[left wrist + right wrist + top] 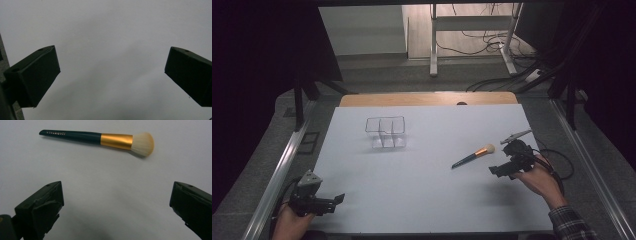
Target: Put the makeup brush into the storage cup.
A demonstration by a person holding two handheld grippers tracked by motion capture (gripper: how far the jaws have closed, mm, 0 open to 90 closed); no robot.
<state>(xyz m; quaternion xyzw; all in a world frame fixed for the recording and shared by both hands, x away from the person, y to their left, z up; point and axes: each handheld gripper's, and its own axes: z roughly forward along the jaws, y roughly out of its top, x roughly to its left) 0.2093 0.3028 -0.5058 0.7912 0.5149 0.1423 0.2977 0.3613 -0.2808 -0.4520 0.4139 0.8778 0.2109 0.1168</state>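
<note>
A makeup brush (474, 155) with a dark handle, gold ferrule and pale bristles lies flat on the white table (427, 200), right of centre. In the right gripper view the brush (100, 138) lies crosswise just beyond the jaws. My right gripper (499, 170) is open, a short way right of and nearer than the brush, nothing between its jaws (116, 202). A clear plastic organizer (385, 132) with compartments stands at the centre left, farther back. My left gripper (334, 202) rests open near the front left corner, above bare table (112, 67).
The white table top ends in a wooden strip (427, 99) at the far side. Metal rails (277, 175) run along both sides. Cables (557, 160) trail by the right hand. A desk frame (472, 45) and floor wires lie beyond the table.
</note>
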